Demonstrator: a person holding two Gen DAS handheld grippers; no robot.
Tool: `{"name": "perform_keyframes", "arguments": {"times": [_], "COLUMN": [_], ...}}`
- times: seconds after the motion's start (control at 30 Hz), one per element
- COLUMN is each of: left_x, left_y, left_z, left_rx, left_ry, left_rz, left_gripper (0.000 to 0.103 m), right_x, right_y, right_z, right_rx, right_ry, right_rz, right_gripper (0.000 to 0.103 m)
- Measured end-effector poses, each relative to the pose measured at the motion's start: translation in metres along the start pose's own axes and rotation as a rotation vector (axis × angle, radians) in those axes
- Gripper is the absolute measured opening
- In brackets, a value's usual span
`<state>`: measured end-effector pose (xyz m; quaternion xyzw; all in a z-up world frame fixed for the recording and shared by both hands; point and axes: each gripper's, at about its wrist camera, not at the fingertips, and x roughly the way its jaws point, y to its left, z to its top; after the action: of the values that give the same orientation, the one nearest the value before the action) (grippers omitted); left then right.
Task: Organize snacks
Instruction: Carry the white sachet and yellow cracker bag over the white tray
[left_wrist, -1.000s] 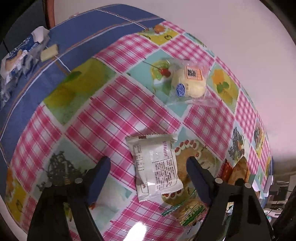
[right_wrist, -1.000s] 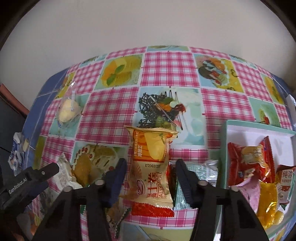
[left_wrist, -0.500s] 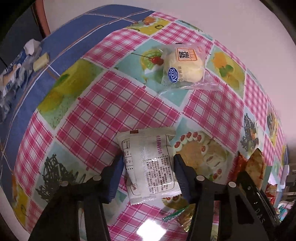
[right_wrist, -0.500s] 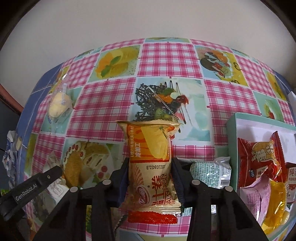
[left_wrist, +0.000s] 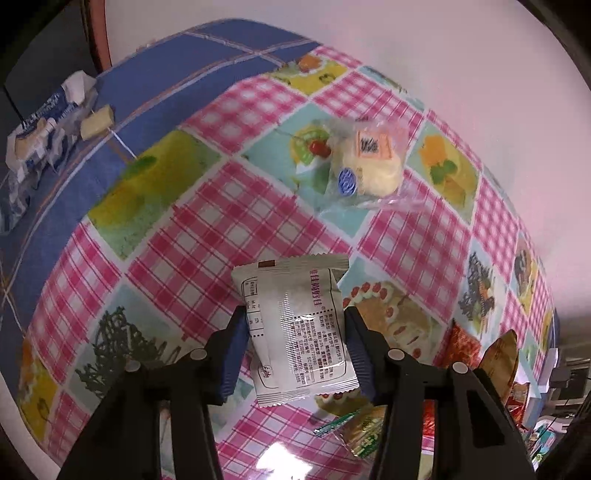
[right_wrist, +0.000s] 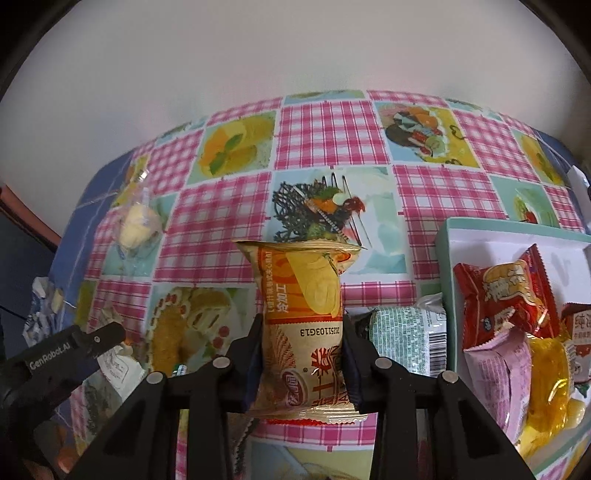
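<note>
Squeezing the flat white crinkly snack packet (left_wrist: 301, 328), your left gripper (left_wrist: 295, 354) has just closed its fingers on it above the checkered bench (left_wrist: 207, 229). Your right gripper (right_wrist: 303, 362) fingers pinch the orange foil snack bag (right_wrist: 306, 321), beside the pale green tray (right_wrist: 443, 258) of snacks.

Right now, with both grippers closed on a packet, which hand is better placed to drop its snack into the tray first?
Right. The right gripper grips the orange packet beside the tray.
</note>
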<state>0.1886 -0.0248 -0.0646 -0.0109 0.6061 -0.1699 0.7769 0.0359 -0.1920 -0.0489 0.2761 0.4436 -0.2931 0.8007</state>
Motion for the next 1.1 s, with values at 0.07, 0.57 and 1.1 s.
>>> {"name": "perform_keyframes", "arguments": {"times": [0.07, 0.57, 1.1], "left_x": [-0.01, -0.064, -0.091], "left_y": [-0.001, -0.05, -0.136], "left_z": [0.002, -0.015, -0.054], "left_rx": [0.006, 0.066, 0.22], "left_ry": [-0.017, -0.088, -0.134], "left_rz": [-0.005, -0.072, -0.121], "left_gripper": [0.053, 0.053, 0.053], "right_x": [-0.01, -0.077, -0.112], "right_y": [-0.001, -0.037, -0.122], "right_z": [-0.001, 0.004, 0.019], "right_rx": [0.017, 0.113, 0.232], "right_ry": [-0.018, -0.098, -0.135], "right_rz": [0.022, 0.001, -0.088], "right_gripper": [0.039, 0.039, 0.039]}}
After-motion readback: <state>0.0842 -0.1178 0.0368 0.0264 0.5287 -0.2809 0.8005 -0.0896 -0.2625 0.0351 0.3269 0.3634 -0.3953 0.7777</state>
